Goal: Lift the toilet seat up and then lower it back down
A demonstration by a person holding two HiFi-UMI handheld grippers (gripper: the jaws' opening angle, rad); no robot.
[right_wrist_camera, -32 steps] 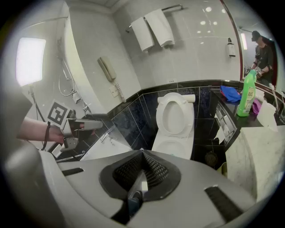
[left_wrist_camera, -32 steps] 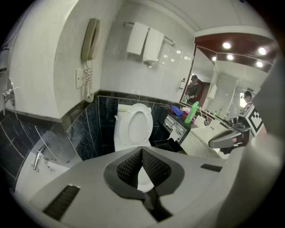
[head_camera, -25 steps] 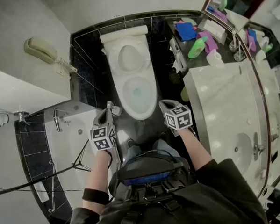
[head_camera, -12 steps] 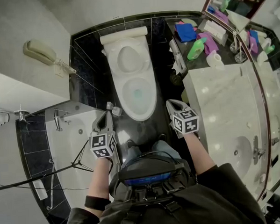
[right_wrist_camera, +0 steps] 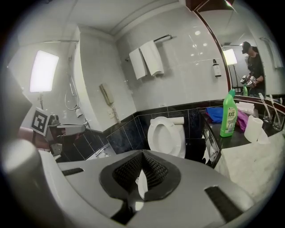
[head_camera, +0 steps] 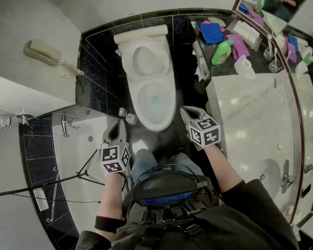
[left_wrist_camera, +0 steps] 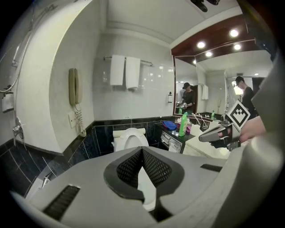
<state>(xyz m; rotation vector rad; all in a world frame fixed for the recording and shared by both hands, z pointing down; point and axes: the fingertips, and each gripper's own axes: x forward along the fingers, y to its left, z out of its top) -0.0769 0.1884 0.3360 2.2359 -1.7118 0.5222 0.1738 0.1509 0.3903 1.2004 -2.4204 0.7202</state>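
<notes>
At the far left a wall phone hung above the bathtub, whose basin showed nothing in it but its fittings. Just beside the tub the left gripper was fully closed, pads pressed together with nothing between them. It sat short of the toilet and touched nothing.

In the middle, the toilet seat stood raised against the cistern, so the lift looked done and the lowering not yet begun. Below it the toilet bowl lay open with a little pale blue water at the bottom.

The right gripper was closed and empty too, near the bowl's front edge but apart from it. The likeliest trouble was in the lowering — closed jaws could only nudge the seat, and a seat tipped forward without a grip would probably drop and slam on the rim. A careless reach could also bump the cistern.

To the right, a dark shelf held a blue cloth, a green bottle and a paper roll. Beyond it ran the marble vanity — its sink showed nothing inside.
</notes>
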